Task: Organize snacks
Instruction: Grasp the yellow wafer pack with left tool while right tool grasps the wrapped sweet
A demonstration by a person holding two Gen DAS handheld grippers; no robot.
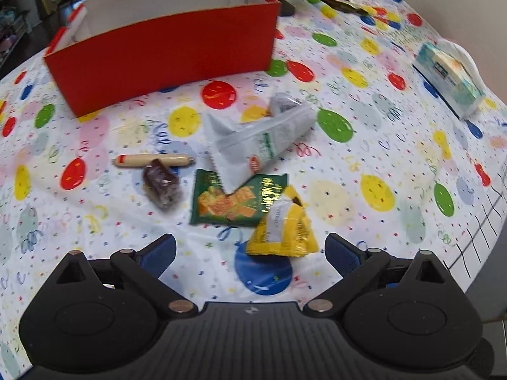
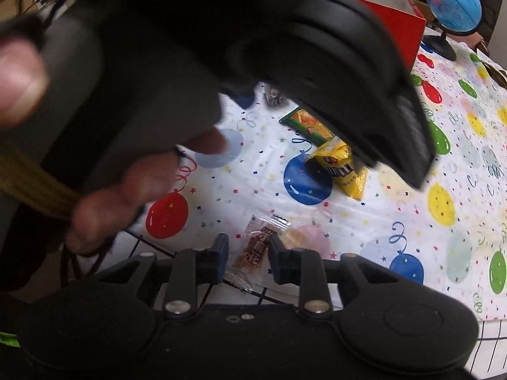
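While your right gripper (image 2: 248,255) sits low over the balloon-print tablecloth (image 2: 364,221), its jaws stand narrow around a small clear-wrapped snack (image 2: 253,251) with an orange-brown piece and red print inside; pad contact is not clear. It lies at the cloth's near edge. Your left gripper (image 1: 250,251) is spread wide and empty above a yellow packet (image 1: 282,231), which overlaps a green packet (image 1: 228,199). Beyond them: white pouch (image 1: 263,139), dark wrapped sweet (image 1: 161,185), sausage stick (image 1: 152,160), then the red box (image 1: 164,53), open-topped.
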